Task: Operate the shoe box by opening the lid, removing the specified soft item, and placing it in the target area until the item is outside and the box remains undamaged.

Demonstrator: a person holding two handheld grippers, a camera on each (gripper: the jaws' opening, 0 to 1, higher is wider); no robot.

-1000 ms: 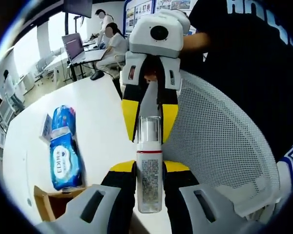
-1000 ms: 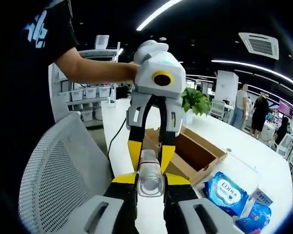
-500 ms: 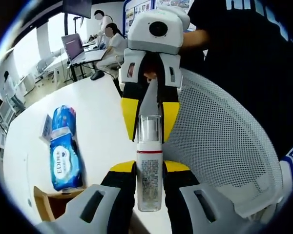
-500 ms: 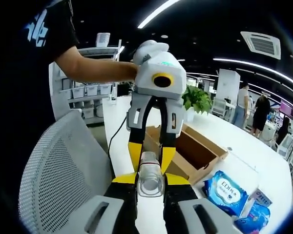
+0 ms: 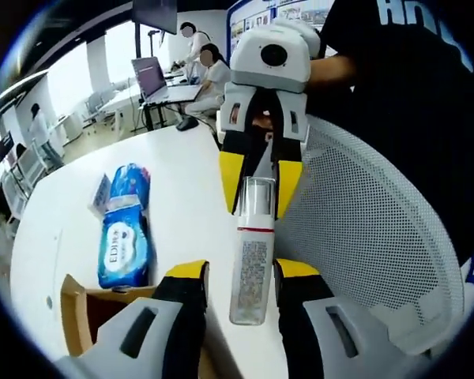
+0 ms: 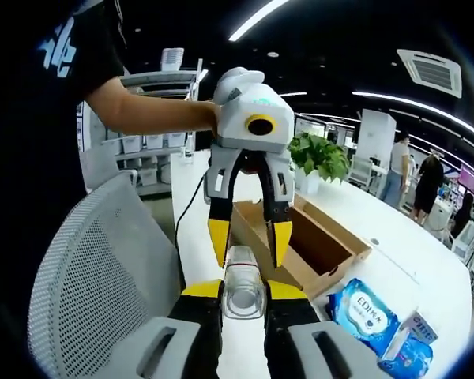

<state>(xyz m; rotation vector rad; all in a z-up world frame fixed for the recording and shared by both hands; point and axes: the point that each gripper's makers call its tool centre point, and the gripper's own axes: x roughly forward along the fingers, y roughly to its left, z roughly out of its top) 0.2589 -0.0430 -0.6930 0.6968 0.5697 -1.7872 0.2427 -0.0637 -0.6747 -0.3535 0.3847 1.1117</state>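
Note:
A clear bottle with a white label and a red band hangs in the air between my two grippers, which face each other. In the left gripper view my left gripper stands open, its yellow-tipped jaws apart on either side of the bottle. My right gripper is shut on the bottle's capped end. In the right gripper view my right gripper clamps the bottle, and the left gripper has its jaws spread off it. The brown shoe box lies open on the white table.
Blue wet-wipe packs lie on the table beside the box corner. A white mesh chair stands close under the grippers. A person in a black shirt holds them. A potted plant and other people are behind.
My left gripper has opened and let go of the bottle. The right gripper still holds it. Both views have shifted a little.

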